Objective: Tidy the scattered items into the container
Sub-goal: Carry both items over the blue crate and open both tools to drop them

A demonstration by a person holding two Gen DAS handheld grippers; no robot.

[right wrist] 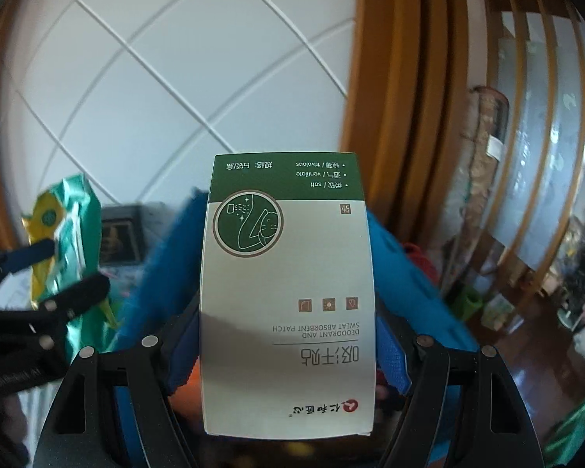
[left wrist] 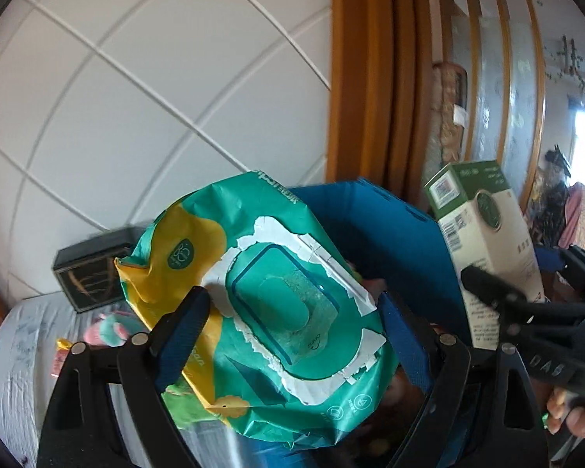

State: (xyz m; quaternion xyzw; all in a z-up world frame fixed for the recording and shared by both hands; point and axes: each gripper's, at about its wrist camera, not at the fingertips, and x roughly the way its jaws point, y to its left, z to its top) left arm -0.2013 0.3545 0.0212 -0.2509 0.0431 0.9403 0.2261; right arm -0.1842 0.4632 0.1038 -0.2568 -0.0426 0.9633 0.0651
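My left gripper [left wrist: 292,319] is shut on a green and yellow wet-wipes pack [left wrist: 269,304], held tilted above the open blue container [left wrist: 390,234]. My right gripper [right wrist: 286,335] is shut on a white and green deodorant patch box [right wrist: 286,292], held upright over the same blue container [right wrist: 409,273]. In the left wrist view the box [left wrist: 483,234] and the right gripper [left wrist: 526,296] show at the right. In the right wrist view the wipes pack [right wrist: 70,241] and the left gripper [right wrist: 54,277] show at the left.
A dark box [left wrist: 89,273] stands on the pale table cover [left wrist: 19,351] behind the wipes, with small pink and teal items [left wrist: 105,331] beside it. A white panelled wall and a wooden door frame [left wrist: 370,78] are behind.
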